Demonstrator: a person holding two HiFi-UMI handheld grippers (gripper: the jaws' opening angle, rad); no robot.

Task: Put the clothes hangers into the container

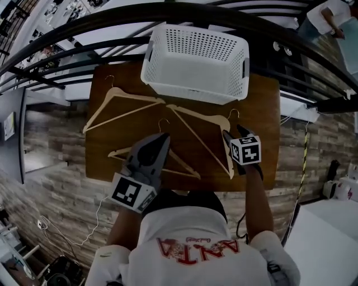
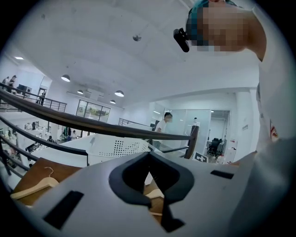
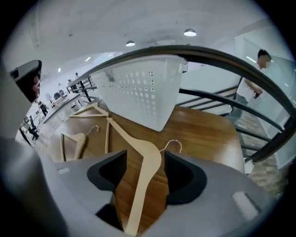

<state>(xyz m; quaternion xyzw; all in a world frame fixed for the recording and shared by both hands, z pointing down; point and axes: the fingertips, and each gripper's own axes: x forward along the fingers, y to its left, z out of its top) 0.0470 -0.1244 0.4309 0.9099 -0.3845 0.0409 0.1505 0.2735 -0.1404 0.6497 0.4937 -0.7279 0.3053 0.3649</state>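
Three wooden hangers lie on the brown table in front of a white perforated basket. The left hanger lies clear of both grippers. The right hanger runs between the pads of my right gripper, which stands open around its shoulder just below the hook, with gaps on both sides. The front hanger is partly hidden under my left gripper. That gripper is shut on nothing and tilted up off the table.
A black railing curves behind the basket. The table's near edge lies just before the person's body. Two more hangers show at the left. A person stands far off beyond the railing.
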